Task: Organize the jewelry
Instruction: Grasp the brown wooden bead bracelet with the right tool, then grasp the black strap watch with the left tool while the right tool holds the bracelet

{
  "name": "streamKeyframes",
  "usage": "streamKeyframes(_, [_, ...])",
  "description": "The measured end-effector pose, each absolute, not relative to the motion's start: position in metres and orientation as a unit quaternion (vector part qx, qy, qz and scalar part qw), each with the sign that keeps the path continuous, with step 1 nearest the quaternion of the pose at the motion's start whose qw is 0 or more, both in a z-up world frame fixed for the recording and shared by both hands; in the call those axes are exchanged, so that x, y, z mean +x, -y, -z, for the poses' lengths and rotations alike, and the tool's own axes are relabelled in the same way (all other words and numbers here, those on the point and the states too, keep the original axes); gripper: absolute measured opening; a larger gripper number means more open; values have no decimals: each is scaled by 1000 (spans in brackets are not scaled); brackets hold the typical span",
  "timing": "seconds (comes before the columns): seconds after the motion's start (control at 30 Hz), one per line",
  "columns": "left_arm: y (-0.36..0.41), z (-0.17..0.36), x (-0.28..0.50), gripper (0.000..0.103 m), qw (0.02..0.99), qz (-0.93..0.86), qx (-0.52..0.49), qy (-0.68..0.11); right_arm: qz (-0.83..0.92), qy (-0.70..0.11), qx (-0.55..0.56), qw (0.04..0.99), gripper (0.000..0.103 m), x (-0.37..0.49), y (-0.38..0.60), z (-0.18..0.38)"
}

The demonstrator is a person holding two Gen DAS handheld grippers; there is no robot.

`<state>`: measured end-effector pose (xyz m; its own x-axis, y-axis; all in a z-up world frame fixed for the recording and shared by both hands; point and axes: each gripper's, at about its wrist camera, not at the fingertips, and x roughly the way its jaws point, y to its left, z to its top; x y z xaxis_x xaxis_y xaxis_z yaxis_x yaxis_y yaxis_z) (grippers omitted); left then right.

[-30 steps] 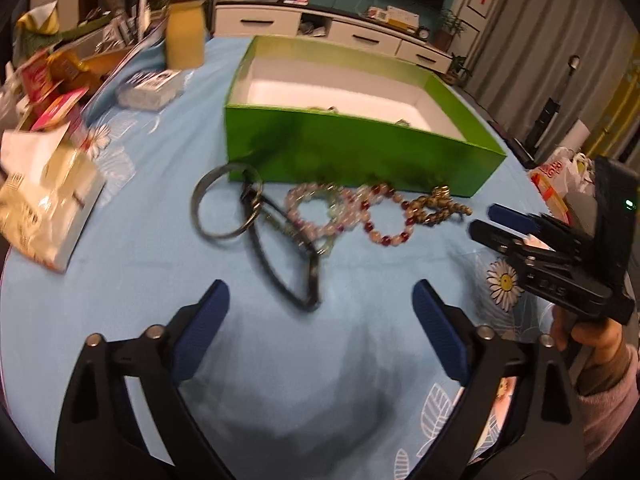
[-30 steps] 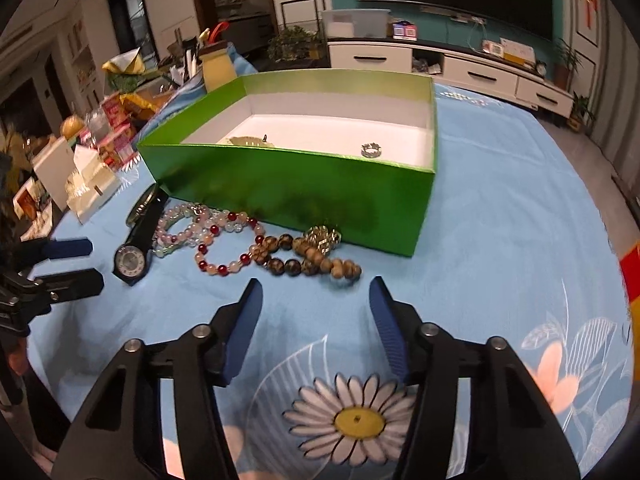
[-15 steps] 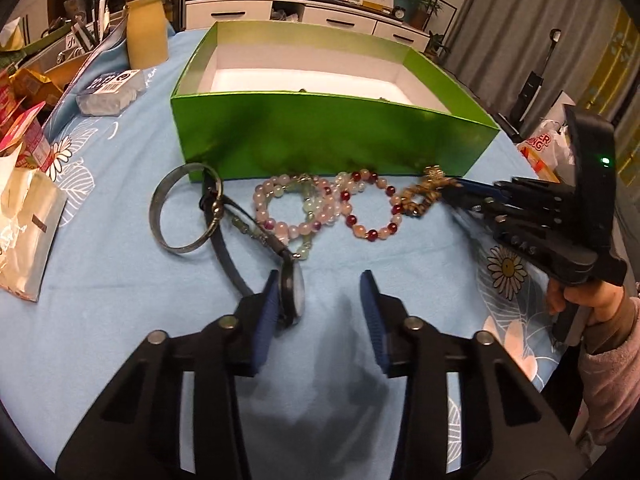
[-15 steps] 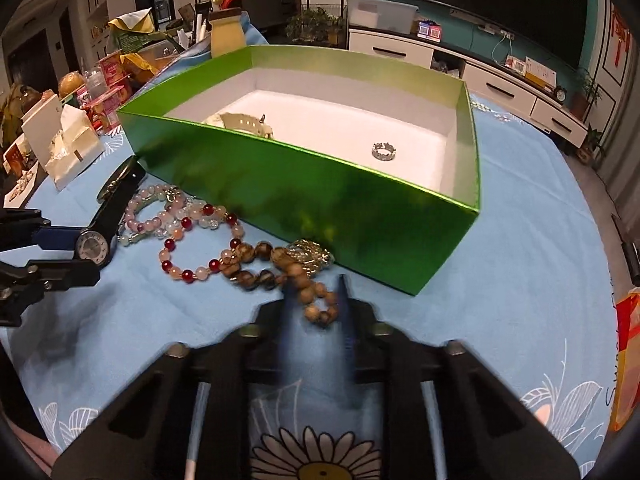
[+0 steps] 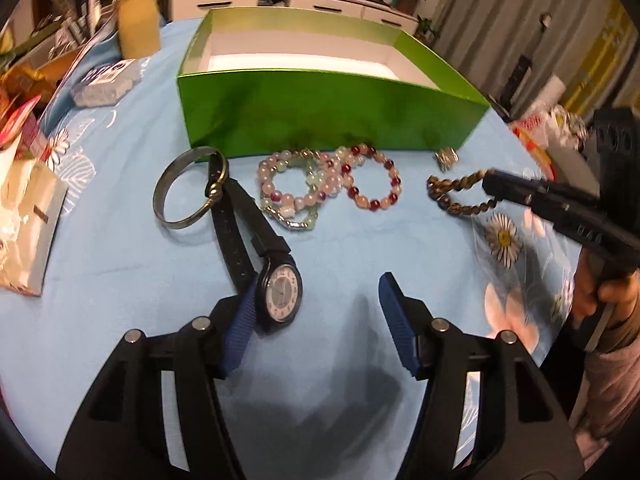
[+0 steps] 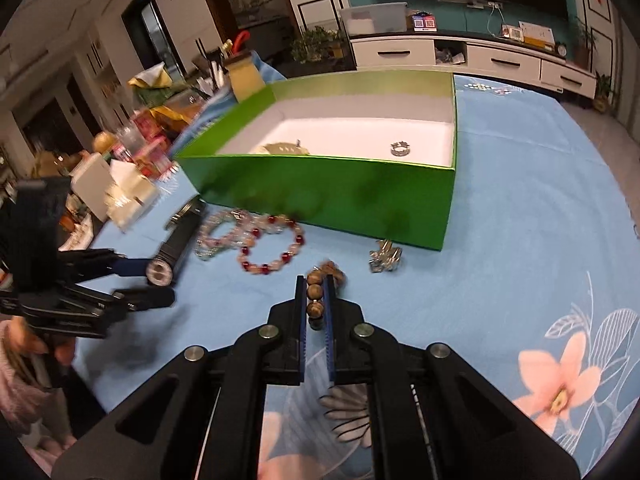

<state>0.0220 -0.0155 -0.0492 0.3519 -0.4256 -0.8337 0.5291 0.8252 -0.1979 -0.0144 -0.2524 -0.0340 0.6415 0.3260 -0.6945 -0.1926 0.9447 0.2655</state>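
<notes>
An open green box [image 5: 320,108] [image 6: 332,188] stands on the blue cloth, with a ring [image 6: 401,148] and a pale piece [image 6: 282,148] inside. My right gripper [image 6: 315,292] [image 5: 490,190] is shut on the brown wooden bead bracelet [image 6: 316,292] [image 5: 456,196], pulled away from the box. My left gripper [image 5: 316,296] [image 6: 140,280] is open, its left pad beside the black wristwatch [image 5: 276,288] [image 6: 168,256]. A red-and-white bead bracelet [image 5: 370,184], pink and green bead bracelets [image 5: 292,188], a metal bangle [image 5: 188,188] and a small silver charm [image 5: 447,158] [image 6: 384,260] lie in front of the box.
Snack packets and cartons [image 5: 24,200] crowd the table's left edge, with a yellow container [image 5: 138,28] and a white packet [image 5: 104,84] behind them. A TV cabinet [image 6: 472,56] stands beyond the table.
My right gripper closed on the brown bead bracelet and dragged it away from the box. My left gripper opened wider, with the watch face at its left pad.
</notes>
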Motion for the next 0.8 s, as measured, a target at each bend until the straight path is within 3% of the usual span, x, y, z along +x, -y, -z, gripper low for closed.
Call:
streamKeyframes(0.1, [16,48,21,63,815,299,76,-491,-144,-398,92,901,8,-17,251,34])
streamKeyframes(0.17, [16,48,21,55,814,297,84,-492,-143,-399,99,900,8,-17,251,35])
streamKeyframes(0.23, [15,48,24,13,815,290,82,-496,-143,-398,104,900,8,-17,250,36])
streamKeyframes(0.27, [13,49,28,9,812,288,71,-502,-143,-398,106,900,8,-16,251,37])
streamKeyframes(0.7, [18,50,44,10,792,296,-109,-522,-181,-389,162,889,8,-22,249,35])
streamKeyframes(0.77, [23,51,48,27,793,289,-115,-524,-188,-388,167,887,8,-23,245,34])
streamKeyframes(0.8, [27,52,49,46,792,288,-114,-526,-188,-389,164,887,8,-23,242,34])
